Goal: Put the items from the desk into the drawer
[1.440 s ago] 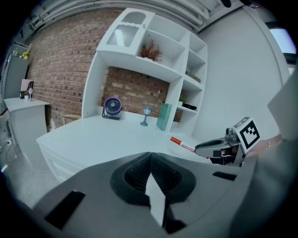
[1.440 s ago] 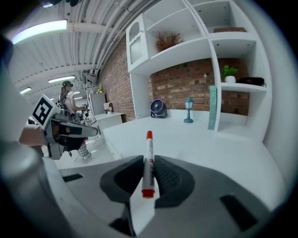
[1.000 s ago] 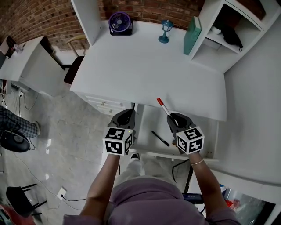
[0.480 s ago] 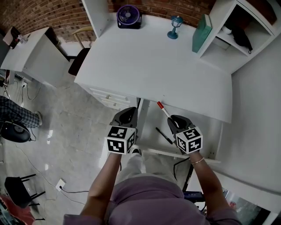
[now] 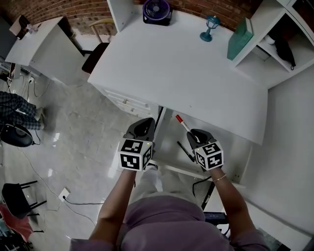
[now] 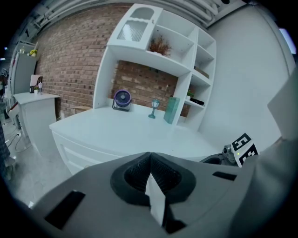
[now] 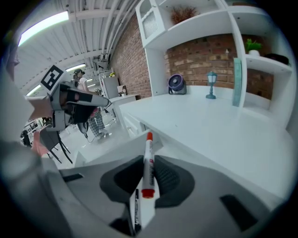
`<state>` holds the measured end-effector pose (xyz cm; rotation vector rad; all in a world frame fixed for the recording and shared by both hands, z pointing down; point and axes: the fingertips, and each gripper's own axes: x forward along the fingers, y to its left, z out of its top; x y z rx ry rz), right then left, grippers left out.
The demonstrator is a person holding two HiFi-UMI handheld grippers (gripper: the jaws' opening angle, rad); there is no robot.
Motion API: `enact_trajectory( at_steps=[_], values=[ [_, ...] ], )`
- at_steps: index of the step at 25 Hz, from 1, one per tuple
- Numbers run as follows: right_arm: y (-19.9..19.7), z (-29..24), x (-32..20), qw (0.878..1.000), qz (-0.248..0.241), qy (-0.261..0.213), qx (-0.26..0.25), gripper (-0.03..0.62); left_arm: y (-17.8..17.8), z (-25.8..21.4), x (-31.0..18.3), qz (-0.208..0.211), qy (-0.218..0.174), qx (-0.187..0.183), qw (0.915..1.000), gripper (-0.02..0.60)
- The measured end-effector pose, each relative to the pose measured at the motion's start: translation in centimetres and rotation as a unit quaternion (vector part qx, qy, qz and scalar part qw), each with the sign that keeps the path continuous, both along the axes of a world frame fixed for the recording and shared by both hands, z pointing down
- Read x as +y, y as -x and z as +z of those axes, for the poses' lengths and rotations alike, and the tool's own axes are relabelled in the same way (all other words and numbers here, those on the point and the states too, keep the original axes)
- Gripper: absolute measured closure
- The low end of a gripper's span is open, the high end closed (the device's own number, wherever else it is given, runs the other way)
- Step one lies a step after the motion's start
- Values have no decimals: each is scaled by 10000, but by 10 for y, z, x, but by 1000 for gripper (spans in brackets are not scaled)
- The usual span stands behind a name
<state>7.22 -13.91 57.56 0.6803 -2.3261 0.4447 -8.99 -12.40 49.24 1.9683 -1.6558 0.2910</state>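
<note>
White-topped desk [image 5: 186, 73] fills the middle of the head view, and below its near edge a white drawer [image 5: 169, 137] stands pulled out. At the left, the left gripper [image 6: 150, 158] hovers over the drawer's left edge. Its dark ribbed pads meet at the tips, with nothing caught between them. Just to its right, a slim black marker pen [image 5: 185, 151] lies slantwise on the drawer floor, untouched by either tool. Right of that pen, the right gripper [image 7: 145, 159] is clamped narrowly on a white marker pen with red ends [image 7: 148, 142]. It pinches the barrel between its pads, with one red end sticking out past the jaw tips toward the desk edge. This pen hangs above the open drawer, apart from the black one, which shows below it through the gap behind the jaws. Along the desk's far edge stand a small purple round fan [image 5: 157, 10], a little blue lantern-shaped lamp [image 5: 211, 27] and an upright teal book [image 5: 239, 38]. The book leans against a white shelf unit [image 5: 284, 29].
</note>
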Motion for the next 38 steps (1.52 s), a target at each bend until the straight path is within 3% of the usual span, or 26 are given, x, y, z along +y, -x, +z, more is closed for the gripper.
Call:
enact_trajectory(
  at_steps=[16,38],
  values=[
    [7,59,-6,9981,-190,418,423,519,10,18,-1,-365,215,17,9991,583],
    [10,107,-7,9911,-625,615,1006,519,22,31,6,-789,416,11,9960,583]
  ],
)
